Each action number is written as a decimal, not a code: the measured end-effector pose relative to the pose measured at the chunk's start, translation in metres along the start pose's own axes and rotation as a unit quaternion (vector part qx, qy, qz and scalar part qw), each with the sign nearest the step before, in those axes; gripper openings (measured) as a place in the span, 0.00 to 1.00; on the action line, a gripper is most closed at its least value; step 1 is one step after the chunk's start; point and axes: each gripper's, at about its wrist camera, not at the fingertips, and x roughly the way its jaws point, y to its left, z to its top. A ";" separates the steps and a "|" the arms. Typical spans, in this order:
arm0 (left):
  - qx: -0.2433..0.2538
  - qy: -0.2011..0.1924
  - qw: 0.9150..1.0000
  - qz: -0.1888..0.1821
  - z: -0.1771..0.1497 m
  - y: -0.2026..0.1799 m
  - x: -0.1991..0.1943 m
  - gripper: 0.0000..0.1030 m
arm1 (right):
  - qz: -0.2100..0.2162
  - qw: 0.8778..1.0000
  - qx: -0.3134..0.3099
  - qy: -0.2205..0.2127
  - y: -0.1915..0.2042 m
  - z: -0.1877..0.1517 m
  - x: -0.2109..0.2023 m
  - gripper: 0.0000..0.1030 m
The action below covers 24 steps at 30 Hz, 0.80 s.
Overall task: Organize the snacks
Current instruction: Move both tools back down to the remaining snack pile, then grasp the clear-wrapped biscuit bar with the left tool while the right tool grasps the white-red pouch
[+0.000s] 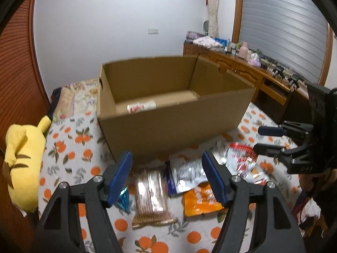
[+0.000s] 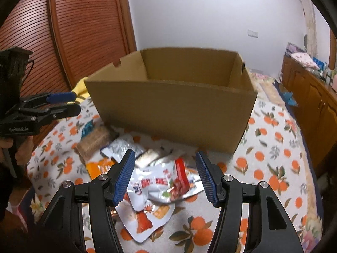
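Observation:
An open cardboard box (image 1: pixel 174 124) stands on a bed with an orange-print sheet (image 1: pixel 69 147). One white and red packet (image 1: pixel 141 107) lies inside it. In front of the box lies a heap of snacks: a brown cracker pack (image 1: pixel 150 198), a silver packet (image 1: pixel 187 175), an orange packet (image 1: pixel 200 200) and a red and white packet (image 1: pixel 240 158). My left gripper (image 1: pixel 167 158) hangs open over the cracker pack and silver packet, holding nothing. My right gripper (image 2: pixel 165 155) is open above a white and red packet (image 2: pixel 160 185), its pads clear of it.
A yellow plush toy (image 1: pixel 23 164) lies at the bed's left edge. A wooden sideboard (image 1: pixel 242 67) crowded with small items runs along the right. A louvred wooden door (image 2: pixel 73 31) stands behind on the left. A hand (image 2: pixel 23 149) grips the left tool.

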 end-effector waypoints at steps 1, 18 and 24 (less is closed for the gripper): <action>-0.002 0.005 1.000 0.002 -0.004 0.001 0.003 0.67 | -0.001 1.000 0.001 0.004 -0.001 -0.003 0.003 0.59; -0.016 0.067 0.997 0.020 -0.042 0.013 0.047 0.67 | 0.000 0.999 0.021 0.048 -0.006 -0.022 0.040 0.60; -0.020 0.094 0.995 0.023 -0.047 0.015 0.063 0.67 | -0.013 0.999 -0.001 0.051 -0.001 -0.025 0.043 0.60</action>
